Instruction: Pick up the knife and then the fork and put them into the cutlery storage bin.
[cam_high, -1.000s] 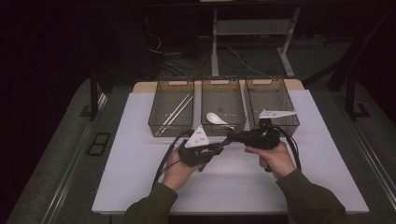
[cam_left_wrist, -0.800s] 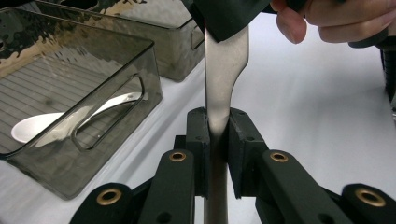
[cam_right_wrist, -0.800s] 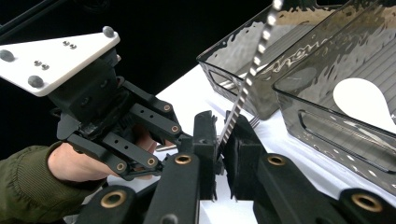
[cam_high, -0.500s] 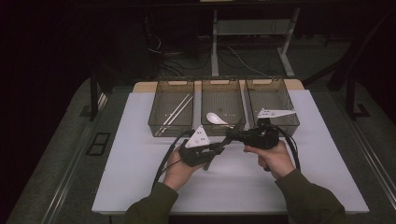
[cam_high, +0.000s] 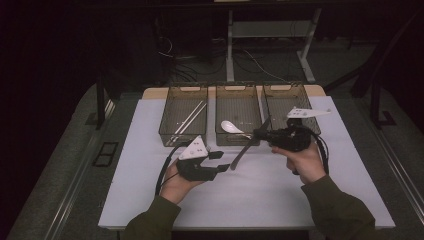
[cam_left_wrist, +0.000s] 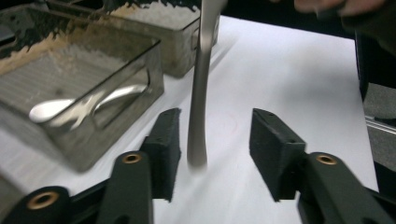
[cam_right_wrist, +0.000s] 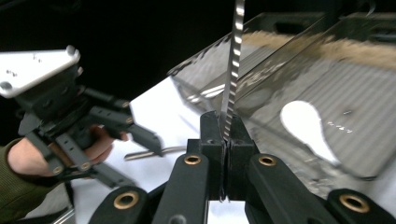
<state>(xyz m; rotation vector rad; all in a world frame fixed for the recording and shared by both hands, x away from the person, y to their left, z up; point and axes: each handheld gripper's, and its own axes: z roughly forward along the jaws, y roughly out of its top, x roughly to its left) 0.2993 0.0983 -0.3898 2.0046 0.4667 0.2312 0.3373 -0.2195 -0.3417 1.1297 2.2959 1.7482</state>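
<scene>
The right tool (cam_high: 261, 133) is clamped on the serrated blade of a table knife (cam_high: 248, 146). In the right gripper view the blade (cam_right_wrist: 232, 70) rises from between the two pads, which are pressed flat together on it. In the high view the knife runs diagonally from the right tool, down and to the left, with its handle end reaching the left tool (cam_high: 223, 160).

The left tool's jaws have just been opening. They now stand at a moderate width, and the left gripper view shows the knife handle (cam_left_wrist: 198, 112) between the two pads with a gap on each side; neither pad presses on it. The handle end appears to hang just above the white desk (cam_high: 150, 190), though blur makes this uncertain.

Three clear plastic bins stand in a row at the far edge of the desk:
- The left bin (cam_high: 165, 136) holds what appear to be chopsticks (cam_high: 188, 121).
- The middle bin (cam_high: 239, 93) holds a white spoon (cam_high: 231, 127), near its front wall.
- The right bin (cam_high: 267, 102) stands behind the right tool, partly covered by that tool's grey plate.

The knife is held in front of the middle bin, outside all three bins.
</scene>
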